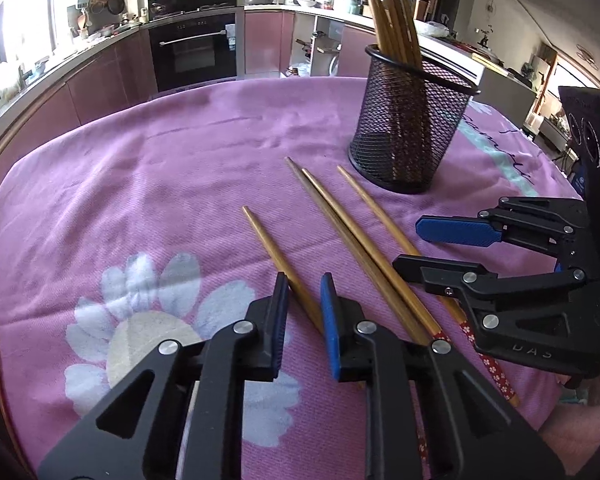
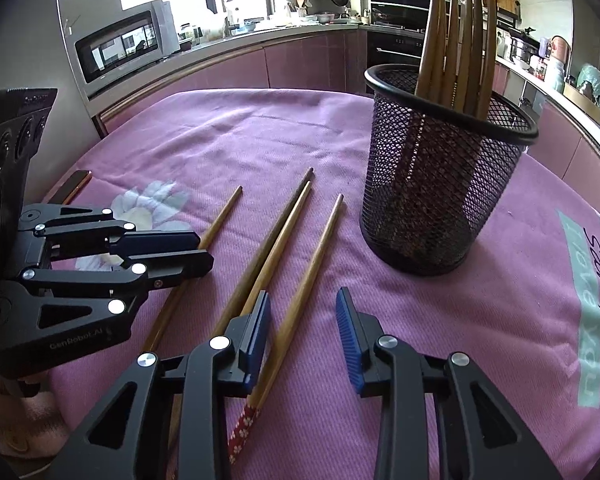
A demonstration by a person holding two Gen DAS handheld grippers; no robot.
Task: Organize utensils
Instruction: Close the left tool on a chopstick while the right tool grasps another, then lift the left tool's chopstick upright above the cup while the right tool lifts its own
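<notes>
Several wooden chopsticks lie side by side on the pink cloth. The leftmost chopstick runs between the fingers of my left gripper, against the left pad, with a gap to the right pad; the jaws stand narrowly open. The rightmost chopstick, with a red flowered end, lies between the wide-open fingers of my right gripper, beside its left pad. Two chopsticks lie between those. A black mesh cup holding several upright chopsticks stands just beyond. Each gripper shows in the other's view: right gripper, left gripper.
The cloth bears a white flower print and a teal label. A dark flat object lies at the table's left edge. Kitchen counters, an oven and a microwave stand behind the table.
</notes>
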